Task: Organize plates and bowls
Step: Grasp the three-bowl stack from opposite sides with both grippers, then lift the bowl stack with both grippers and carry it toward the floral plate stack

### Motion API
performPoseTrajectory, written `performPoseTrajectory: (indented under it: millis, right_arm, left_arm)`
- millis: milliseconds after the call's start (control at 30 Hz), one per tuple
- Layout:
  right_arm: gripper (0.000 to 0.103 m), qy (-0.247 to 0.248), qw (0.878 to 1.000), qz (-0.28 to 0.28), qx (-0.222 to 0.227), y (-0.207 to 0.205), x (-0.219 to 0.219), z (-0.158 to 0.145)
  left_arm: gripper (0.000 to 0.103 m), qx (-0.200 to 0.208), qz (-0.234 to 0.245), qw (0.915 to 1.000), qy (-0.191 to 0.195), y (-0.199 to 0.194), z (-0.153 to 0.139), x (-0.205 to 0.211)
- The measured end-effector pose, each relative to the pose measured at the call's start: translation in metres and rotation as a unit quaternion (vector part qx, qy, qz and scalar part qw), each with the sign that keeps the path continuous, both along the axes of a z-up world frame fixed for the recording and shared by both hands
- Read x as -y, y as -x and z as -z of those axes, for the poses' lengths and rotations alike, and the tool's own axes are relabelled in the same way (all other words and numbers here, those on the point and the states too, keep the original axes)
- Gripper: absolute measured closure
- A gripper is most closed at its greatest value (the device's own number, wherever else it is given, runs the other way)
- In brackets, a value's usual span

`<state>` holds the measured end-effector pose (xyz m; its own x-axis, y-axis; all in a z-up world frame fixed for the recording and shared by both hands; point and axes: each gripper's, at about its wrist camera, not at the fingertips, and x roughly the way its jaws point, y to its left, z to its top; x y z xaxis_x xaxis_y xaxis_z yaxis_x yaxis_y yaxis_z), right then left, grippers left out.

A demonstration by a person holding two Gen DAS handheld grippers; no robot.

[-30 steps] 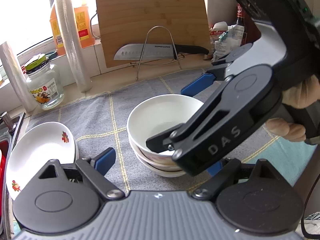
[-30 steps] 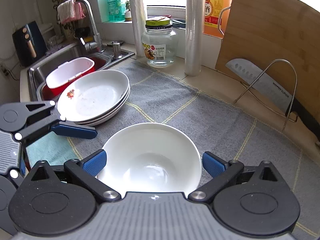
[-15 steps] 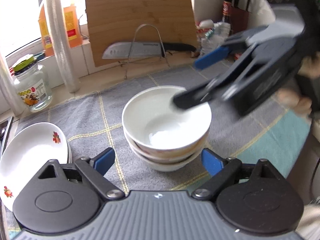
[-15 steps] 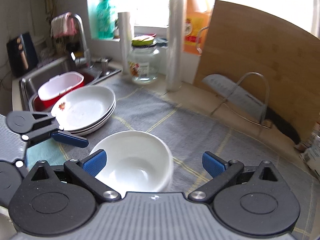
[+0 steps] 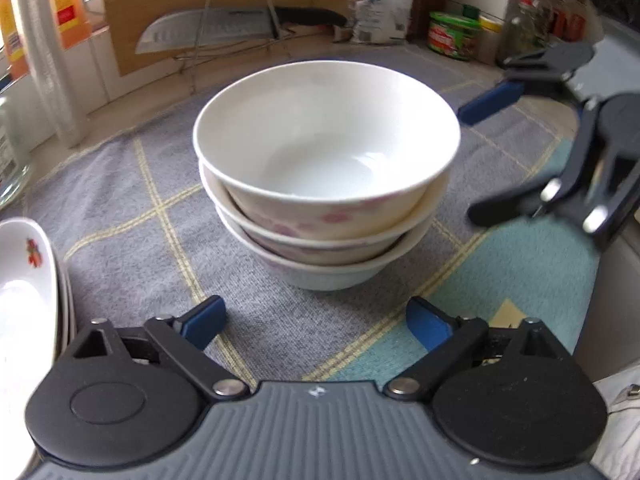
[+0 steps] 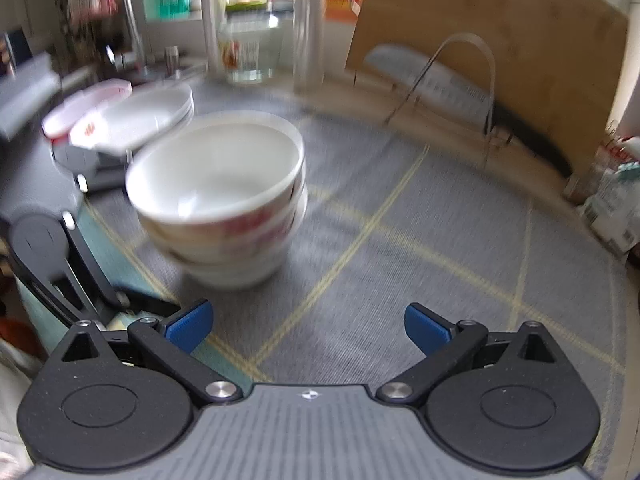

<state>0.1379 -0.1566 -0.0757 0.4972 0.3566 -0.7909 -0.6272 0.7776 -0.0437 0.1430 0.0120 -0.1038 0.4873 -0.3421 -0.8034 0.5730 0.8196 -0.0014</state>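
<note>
A: Where does the stack of bowls (image 5: 326, 184) sit?

B: It stands upright on the grey checked mat (image 5: 132, 208) that covers the tabletop, three white bowls nested one inside another, the outer walls marked with pink. Take that stack as the landmark for everything else.

A: And the left hand-held gripper (image 5: 316, 322)?

B: It hovers just on the near side of the stack. Its jaws have just been opening and now stand wide apart, the blue pads (image 5: 202, 322) clear of the bowls, with only mat between them.

A: The right hand-held gripper (image 6: 308, 326)?

B: In its own view, which is blurred, its jaws are spread wide too and hold nothing; the stack lies ahead of it and to the left. Seen from the left camera it hangs to the right of the stack, apart from it.

A: What about the plates (image 5: 28, 292)?

B: A pile of white plates with a red flower print lies to the left of the stack, near it but not touching.

A: Anything behind the stack?

B: A wire rack (image 5: 240, 12) holding a cleaver (image 5: 208, 32), with a wooden cutting board (image 6: 500, 40) leaning behind them.
</note>
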Motion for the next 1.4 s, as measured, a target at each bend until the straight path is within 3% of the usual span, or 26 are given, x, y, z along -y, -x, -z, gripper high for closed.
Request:
performPoseTrajectory:
  millis: [200, 400, 600, 967, 1400]
  right_arm:
    - [0.000, 0.035, 0.999, -0.003, -0.017, 0.002, -0.021, 0.032]
    - [0.000, 0.016, 0.999, 0.001, -0.029, -0.001, -0.029, 0.036]
    - [0.000, 0.013, 0.999, -0.019, -0.024, -0.003, -0.029, 0.036]
    - [0.000, 0.023, 0.992, -0.122, -0.027, -0.022, -0.030, 0.033]
    - [0.000, 0.040, 0.981, -0.191, 0.004, -0.025, -0.033, 0.026]
  left_arm:
    - [0.000, 0.014, 0.053, 0.9985, -0.001, -0.004, 0.005, -0.003]
    - [0.000, 0.032, 0.082, 0.9960, 0.013, -0.004, 0.007, -0.008]
    - [0.000, 0.039, 0.085, 0.9955, 0.018, -0.006, 0.008, -0.006]
    - [0.000, 0.024, 0.109, 0.9938, 0.006, -0.021, 0.009, -0.001]
    - [0.003, 0.019, 0.092, 0.9955, -0.011, -0.024, 0.006, 0.002]
